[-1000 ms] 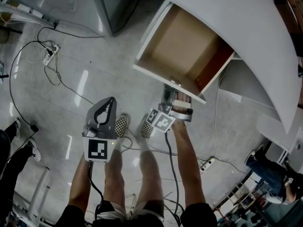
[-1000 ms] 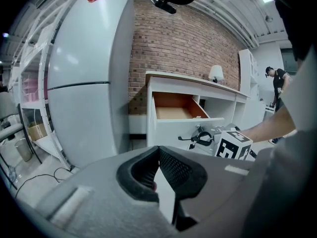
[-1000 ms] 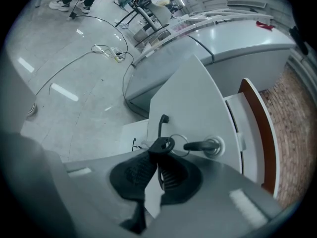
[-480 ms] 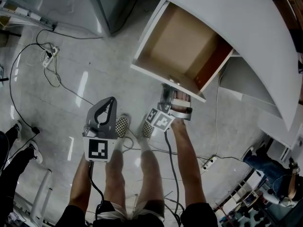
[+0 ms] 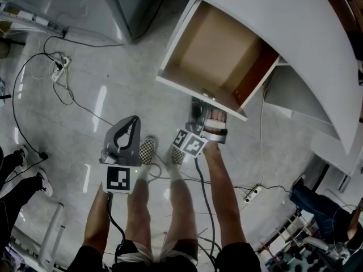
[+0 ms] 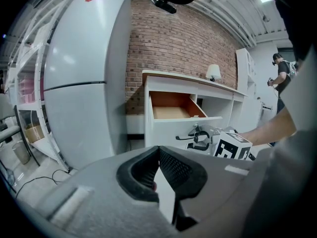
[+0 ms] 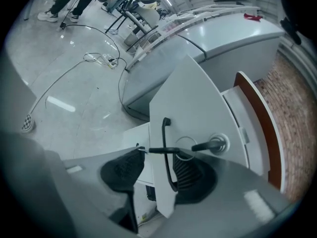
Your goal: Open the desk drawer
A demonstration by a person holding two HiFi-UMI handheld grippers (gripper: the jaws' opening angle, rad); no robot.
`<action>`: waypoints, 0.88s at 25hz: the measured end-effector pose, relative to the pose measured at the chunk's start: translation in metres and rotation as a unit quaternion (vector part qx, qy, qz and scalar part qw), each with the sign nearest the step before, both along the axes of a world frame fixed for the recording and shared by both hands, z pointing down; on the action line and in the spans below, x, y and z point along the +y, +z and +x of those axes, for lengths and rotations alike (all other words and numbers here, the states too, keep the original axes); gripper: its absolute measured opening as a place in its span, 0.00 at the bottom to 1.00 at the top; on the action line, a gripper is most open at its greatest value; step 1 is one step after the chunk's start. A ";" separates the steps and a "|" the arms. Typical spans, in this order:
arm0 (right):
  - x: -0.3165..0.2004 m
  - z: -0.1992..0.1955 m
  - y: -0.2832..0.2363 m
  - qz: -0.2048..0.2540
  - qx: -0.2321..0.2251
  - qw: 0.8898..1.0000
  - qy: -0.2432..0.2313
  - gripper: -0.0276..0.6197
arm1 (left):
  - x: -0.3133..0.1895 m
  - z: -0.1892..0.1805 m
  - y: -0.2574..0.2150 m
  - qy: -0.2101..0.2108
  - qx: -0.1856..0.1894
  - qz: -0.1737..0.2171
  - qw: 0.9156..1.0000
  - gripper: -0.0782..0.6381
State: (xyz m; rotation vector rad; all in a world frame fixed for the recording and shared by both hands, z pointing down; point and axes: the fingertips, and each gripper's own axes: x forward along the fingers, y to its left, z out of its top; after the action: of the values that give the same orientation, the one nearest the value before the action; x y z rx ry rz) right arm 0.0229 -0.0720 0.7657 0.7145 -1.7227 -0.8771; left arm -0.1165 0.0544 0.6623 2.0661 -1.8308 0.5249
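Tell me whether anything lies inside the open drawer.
No, the drawer shows only its bare brown bottom in the head view.

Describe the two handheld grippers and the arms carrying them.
The left gripper and right gripper both have grey plastic shells with black textured pads lining the jaws. Each carries a cube with black-and-white square markers, and a black cable trails back along each arm. The forearms are bare; dark sleeves show at the picture's lower edge.
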 end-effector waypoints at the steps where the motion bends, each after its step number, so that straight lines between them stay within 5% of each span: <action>1: 0.001 0.000 0.001 -0.003 -0.003 1.000 0.001 0.34 | 0.000 0.000 0.000 0.000 0.000 0.000 1.000 0.12; 12: 0.014 0.010 -0.018 -0.021 -0.025 0.999 0.022 0.39 | 0.003 0.003 -0.016 0.005 -0.005 0.002 1.000 0.12; 22: 0.042 0.040 -0.090 -0.040 -0.057 0.996 0.062 0.39 | -0.018 0.022 -0.091 0.025 -0.010 0.030 0.999 0.12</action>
State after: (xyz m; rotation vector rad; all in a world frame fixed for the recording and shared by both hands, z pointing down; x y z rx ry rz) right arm 0.0631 -0.0304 0.6756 0.8212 -1.7833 -0.6901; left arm -0.0948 0.0366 0.5711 2.1587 -1.8318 0.5112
